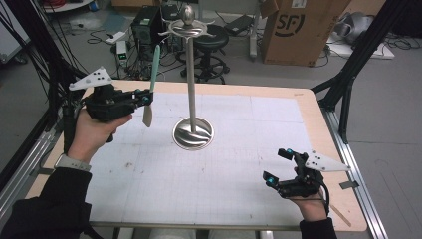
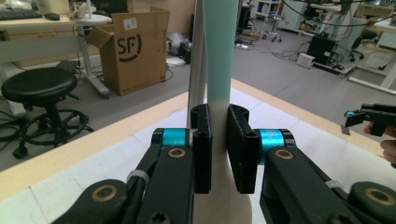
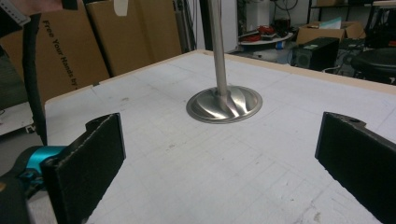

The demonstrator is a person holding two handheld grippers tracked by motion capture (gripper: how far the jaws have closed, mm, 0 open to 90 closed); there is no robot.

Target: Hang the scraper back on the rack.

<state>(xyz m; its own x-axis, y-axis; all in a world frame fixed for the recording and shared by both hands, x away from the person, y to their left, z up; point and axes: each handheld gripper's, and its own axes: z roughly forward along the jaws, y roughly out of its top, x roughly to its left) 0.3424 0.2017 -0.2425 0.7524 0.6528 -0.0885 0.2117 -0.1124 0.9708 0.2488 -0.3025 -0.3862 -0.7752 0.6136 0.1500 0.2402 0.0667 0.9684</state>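
**Spatula held upright beside the hanging stand**

The left tool (image 1: 145, 98) is clamped on a spatula (image 1: 152, 82), gripping it where the green handle meets the pale blade. In the left gripper view the two black jaws press flat against both sides of the spatula (image 2: 217, 56), so the grip looks firm. The spatula stands nearly upright in the air, blade down and handle end up, above the left part of the tabletop (image 1: 209, 169) and clear of it. That pose likely serves to bring the handle's top end level with the hooks at the head of the metal stand (image 1: 191, 69), which rises just to its right; the two are near but apart.

The stand rests on its round base (image 3: 224, 105) near the middle of the tabletop, where either hand can reach it.

The right tool (image 1: 278, 167) waits low at the near right corner, its jaws wide apart with nothing between them. Kept there, it stays out of the left hand's path and is free to steady the stand if it tips.
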